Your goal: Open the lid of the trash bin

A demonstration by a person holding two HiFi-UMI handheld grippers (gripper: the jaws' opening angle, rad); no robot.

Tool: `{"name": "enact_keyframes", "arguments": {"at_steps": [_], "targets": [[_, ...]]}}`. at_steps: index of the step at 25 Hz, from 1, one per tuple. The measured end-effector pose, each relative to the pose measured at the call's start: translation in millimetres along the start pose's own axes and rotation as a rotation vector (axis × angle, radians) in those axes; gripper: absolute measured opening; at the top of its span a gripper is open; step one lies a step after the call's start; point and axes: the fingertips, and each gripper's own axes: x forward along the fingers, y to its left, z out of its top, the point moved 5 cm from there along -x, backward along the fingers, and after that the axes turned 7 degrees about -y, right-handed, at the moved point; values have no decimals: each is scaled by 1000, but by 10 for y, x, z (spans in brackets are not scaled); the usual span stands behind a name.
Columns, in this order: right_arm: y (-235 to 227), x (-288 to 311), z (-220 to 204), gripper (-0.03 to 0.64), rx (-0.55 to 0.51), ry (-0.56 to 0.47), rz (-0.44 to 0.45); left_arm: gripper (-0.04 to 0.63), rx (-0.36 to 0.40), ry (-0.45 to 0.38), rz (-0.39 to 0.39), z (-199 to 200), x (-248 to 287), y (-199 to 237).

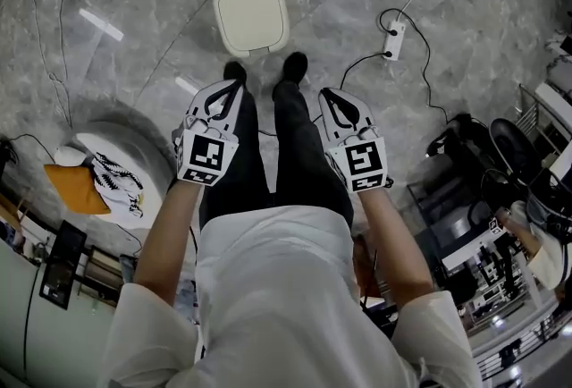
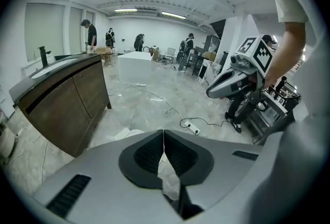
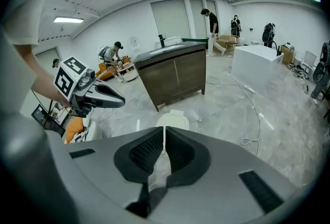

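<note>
The trash bin (image 1: 251, 11) is cream white, stands on the grey marble floor just ahead of the person's black shoes, and its lid lies flat and shut. My left gripper (image 1: 232, 89) and right gripper (image 1: 328, 96) hang at waist height above the legs, well short of the bin, both pointing forward. The left gripper (image 2: 164, 134) is shut with nothing between its pads; a corner of the bin (image 2: 128, 134) shows past it. The right gripper (image 3: 165, 130) is also shut and empty, with the bin's top (image 3: 173, 119) just beyond its tips.
A white power strip (image 1: 394, 39) with black cable lies right of the bin. A round white stand with an orange cushion (image 1: 75, 188) sits at the left. A dark wooden cabinet (image 3: 175, 74) stands beyond the bin. Racks and equipment (image 1: 487, 198) crowd the right.
</note>
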Motion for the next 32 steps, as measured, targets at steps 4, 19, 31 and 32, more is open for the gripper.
{"name": "enact_keyframes", "arguments": {"at_steps": [4,19,31,32], "targets": [[-92,156,-168,34,16,21,11,18,-14,24,-8,-153,159,-56],[-266,719,-739,34,58,51,51,18,8,122,-26,-876,953,-106],[-376,1114,-1115,34,78,75,101,18,-54,216,-13,-1490,1492,-207],[-389,1134,-1153,34,80,78,101,18,-63,228,-10,-1550,1537,-213]]}}
